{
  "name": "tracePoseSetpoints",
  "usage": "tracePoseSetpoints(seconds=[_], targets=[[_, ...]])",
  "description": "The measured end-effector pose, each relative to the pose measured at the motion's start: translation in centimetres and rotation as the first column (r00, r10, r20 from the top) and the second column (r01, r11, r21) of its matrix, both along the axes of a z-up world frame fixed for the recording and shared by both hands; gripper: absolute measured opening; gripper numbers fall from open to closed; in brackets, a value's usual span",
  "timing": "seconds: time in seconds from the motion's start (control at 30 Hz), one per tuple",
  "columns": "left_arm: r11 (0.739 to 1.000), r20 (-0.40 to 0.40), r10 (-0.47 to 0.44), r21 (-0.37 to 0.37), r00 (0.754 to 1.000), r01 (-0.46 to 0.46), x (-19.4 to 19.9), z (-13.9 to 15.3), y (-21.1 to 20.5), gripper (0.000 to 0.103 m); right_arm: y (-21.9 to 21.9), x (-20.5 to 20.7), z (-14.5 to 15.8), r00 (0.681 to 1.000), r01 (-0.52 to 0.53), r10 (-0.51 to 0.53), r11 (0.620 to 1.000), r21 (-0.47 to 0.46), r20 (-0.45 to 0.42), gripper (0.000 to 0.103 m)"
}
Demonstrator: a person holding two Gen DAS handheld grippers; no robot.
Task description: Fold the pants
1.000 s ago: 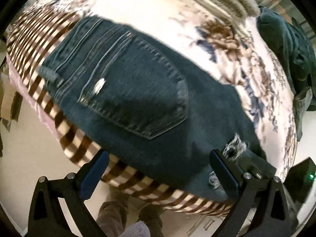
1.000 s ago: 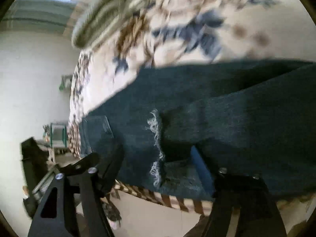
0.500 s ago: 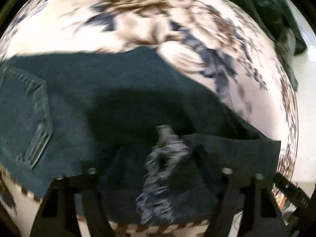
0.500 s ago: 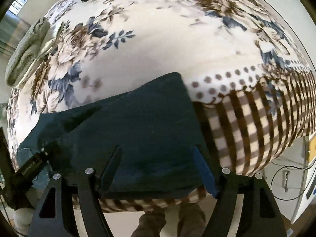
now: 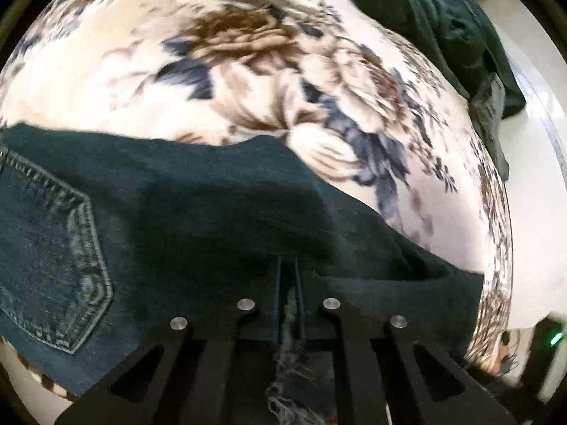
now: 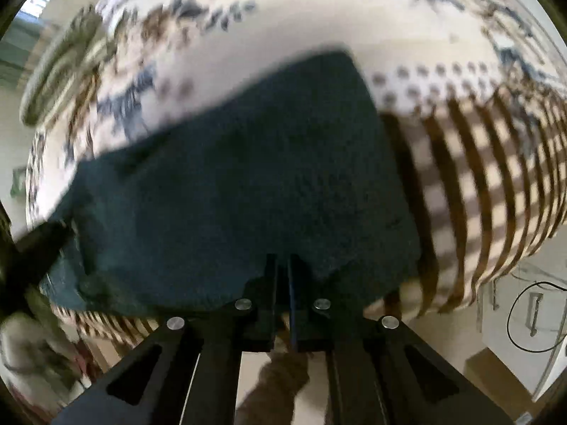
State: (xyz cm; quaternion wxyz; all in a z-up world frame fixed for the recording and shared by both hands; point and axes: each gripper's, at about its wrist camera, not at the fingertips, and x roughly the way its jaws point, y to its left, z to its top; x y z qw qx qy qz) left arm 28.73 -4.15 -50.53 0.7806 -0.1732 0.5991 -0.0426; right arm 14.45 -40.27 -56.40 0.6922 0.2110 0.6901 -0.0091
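We have the dark jeans (image 5: 198,212) lying flat on the floral blanket (image 5: 248,71), back pocket (image 5: 49,248) at 9 o'clock in the left view. Our left gripper (image 5: 287,276) has its jaws pinched on the frayed near edge; our right gripper (image 6: 281,269) is likewise clamped on the hem end. We judge the grasp step done; next calls for lifting both together and carrying the legs over toward the waist.
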Motion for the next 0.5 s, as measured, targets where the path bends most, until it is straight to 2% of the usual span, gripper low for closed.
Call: tracePoseSetpoints(seconds=[0.17, 0.2, 0.27, 0.33, 0.4, 0.47, 0.5], targets=[[0.998, -0.002, 0.009, -0.06, 1.0, -0.009, -0.7, 2.4, -0.7, 0.007, 0.2, -0.8, 0.6, 0.995, -0.044, 0.049, 0.997, 0.057, -0.084, 0.007], [0.998, -0.003, 0.009, -0.059, 1.0, -0.009, -1.0, 3.1, -1.1, 0.01, 0.0, -1.1, 1.1, 0.996, -0.032, 0.037, 0.998, 0.062, -0.084, 0.007], [0.995, 0.022, 0.001, -0.103, 1.0, 0.002, -1.6, 4.3, -2.3, 0.015, -0.3, -1.3, 2.2, 0.999, -0.017, 0.02, 0.998, 0.058, -0.048, 0.007], [0.992, 0.046, -0.042, -0.121, 0.998, 0.047, -2.3, 5.0, -4.4, 0.036, -0.5, -1.1, 3.2, 1.0, -0.003, 0.002, 0.999, 0.052, 0.004, 0.007], [0.988, 0.031, -0.079, -0.133, 0.996, 0.083, -2.5, 4.1, -6.3, 0.045, -0.7, -0.2, 3.8, 0.999, 0.014, -0.015, 0.999, 0.031, 0.046, 0.007], [0.987, -0.008, -0.114, -0.117, 0.993, 0.112, -2.9, 2.3, -7.8, 0.045, -0.9, 1.0, 3.3, 0.998, 0.024, -0.023, 0.999, -0.023, 0.054, 0.007], [0.988, -0.033, -0.135, -0.082, 0.99, 0.132, -3.2, 1.1, -8.4, 0.045, -1.2, 1.4, 2.5, 0.999, 0.026, -0.024, 0.995, -0.093, 0.029, 0.007]])
